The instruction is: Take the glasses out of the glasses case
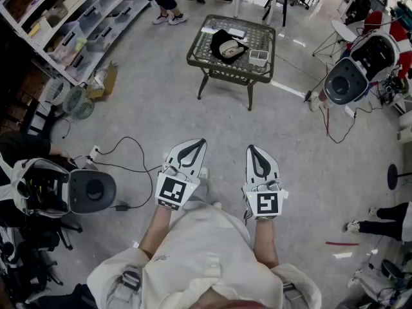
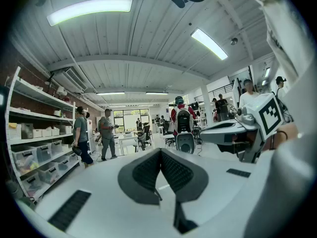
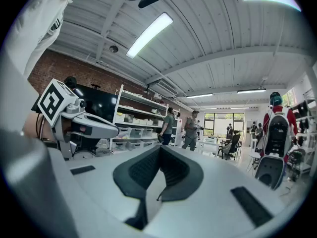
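I have both grippers held low and close in front of my torso, forearms side by side, each pointing forward over the floor. In the head view the left gripper (image 1: 198, 145) angles slightly rightward and the right gripper (image 1: 253, 152) points almost straight ahead; they are near each other but apart. Both pairs of jaws are pressed together at the tips with nothing between them, which the left gripper view (image 2: 161, 150) and the right gripper view (image 3: 159, 148) each confirm.

Only the head view shows the glasses case (image 1: 226, 44): it lies on the small dark surface (image 1: 212, 67) well ahead of the grippers, black, with something pale lying in it. A small white container (image 1: 258, 57) stands just beside it on the right. I cannot tell from here whether the pale shape is the glasses; it is too small to read.

The gripper views look level across the room instead, showing shelving (image 2: 34, 148), ceiling lights and standing people, with the case out of sight. Each also catches the other gripper's marker cube at its edge.
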`<state>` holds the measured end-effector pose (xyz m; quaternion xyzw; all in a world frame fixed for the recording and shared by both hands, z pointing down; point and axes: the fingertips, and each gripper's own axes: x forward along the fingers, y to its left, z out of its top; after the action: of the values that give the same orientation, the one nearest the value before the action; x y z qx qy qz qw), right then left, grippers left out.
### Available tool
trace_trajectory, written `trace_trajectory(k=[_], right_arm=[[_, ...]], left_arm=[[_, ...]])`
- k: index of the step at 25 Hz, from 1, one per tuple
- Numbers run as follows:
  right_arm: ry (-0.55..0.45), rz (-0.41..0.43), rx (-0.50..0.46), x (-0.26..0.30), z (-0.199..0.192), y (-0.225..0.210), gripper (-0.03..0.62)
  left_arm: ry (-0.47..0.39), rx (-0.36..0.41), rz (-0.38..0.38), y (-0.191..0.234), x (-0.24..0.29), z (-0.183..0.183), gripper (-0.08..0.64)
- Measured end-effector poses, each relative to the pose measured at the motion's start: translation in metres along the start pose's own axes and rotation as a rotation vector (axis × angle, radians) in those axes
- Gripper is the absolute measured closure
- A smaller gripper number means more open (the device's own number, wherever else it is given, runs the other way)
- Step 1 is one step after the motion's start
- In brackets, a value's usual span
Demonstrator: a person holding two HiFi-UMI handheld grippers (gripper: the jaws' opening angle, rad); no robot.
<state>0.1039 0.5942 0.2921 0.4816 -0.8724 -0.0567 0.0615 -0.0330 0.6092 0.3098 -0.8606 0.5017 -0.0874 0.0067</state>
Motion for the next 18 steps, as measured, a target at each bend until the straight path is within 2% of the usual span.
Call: trace_trajectory(k=[3, 6, 14, 18], right_arm=[[-0.025, 0.003, 0.036, 0.008, -0.006, 0.008, 0.586], [-0.034, -0.013, 0.022, 0.025, -0.005, 0.006, 0.586], [0.035, -0.039, 0.039, 0.107, -0.021, -0.012, 0.586], [0.073, -0.089, 0.025, 0.15, -0.017, -0.027, 0.586]], left_arm=[[-0.005, 0.004, -0.002, 0.007, 0.007, 0.0, 0.546], [-0.003, -0.003, -0.012, 0.02, 0.018, -0.003, 0.546], [0.008, -0.002, -0.075, 0.077, 0.082, -0.011, 0.546], [0.011, 0.005, -0.107, 0.112, 0.116, -0.012, 0.546]])
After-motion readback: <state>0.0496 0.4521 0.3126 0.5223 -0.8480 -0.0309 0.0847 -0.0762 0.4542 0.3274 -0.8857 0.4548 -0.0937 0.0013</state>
